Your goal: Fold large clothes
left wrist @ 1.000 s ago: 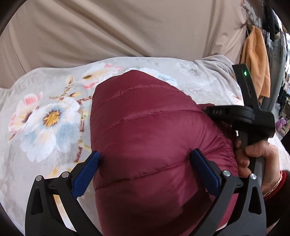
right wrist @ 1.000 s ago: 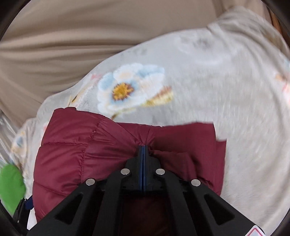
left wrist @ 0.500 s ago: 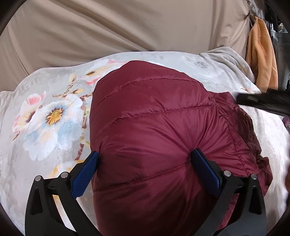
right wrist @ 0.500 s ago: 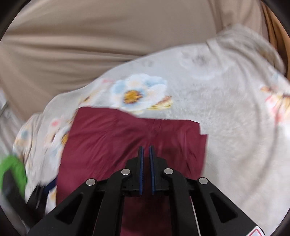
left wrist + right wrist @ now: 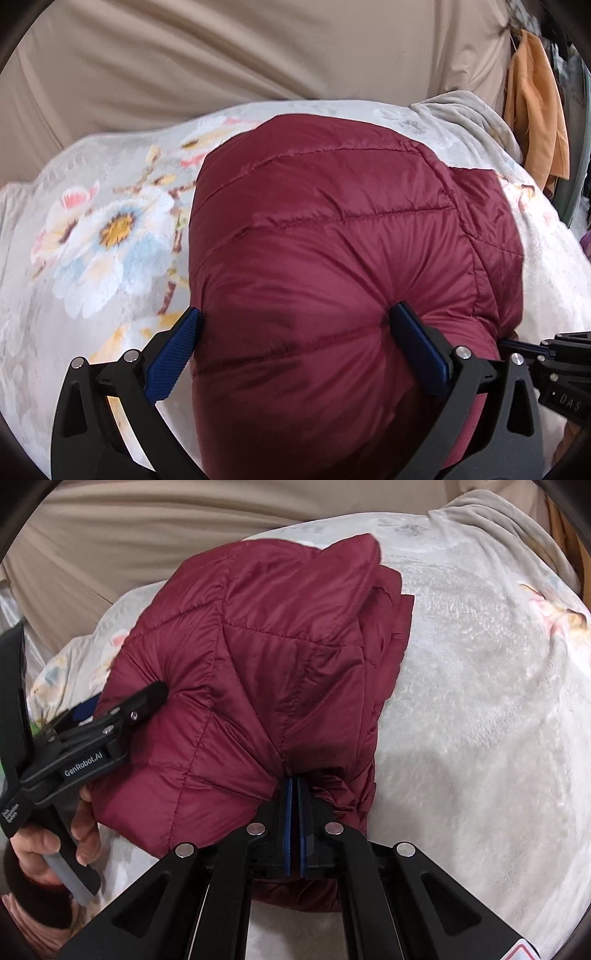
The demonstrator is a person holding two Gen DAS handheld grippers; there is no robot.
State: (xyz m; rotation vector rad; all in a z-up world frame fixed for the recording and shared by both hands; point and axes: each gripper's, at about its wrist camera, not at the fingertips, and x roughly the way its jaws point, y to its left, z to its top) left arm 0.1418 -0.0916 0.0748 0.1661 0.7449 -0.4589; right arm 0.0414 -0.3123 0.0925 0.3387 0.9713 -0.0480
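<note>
Two grippers on one maroon puffer jacket (image 5: 332, 258), bunched in a folded bundle on the floral blanket (image 5: 92, 240). Left gripper (image 5: 295, 332): fingers wide apart, straddling the puffy near end, pads pressing its sides. Right gripper (image 5: 294, 786): fingers nearly together, clamped on a gathered pinch of fabric at the near edge. Judgement: bundle is mid-fold; keep the right pinch firm, carry the layer over evenly, press air out so it doesn't spring back. Loose layered edges stick out on the right side. Open blanket to the right and beyond; beige sheet (image 5: 147, 535) behind, orange garment (image 5: 535, 110) hanging far right.
</note>
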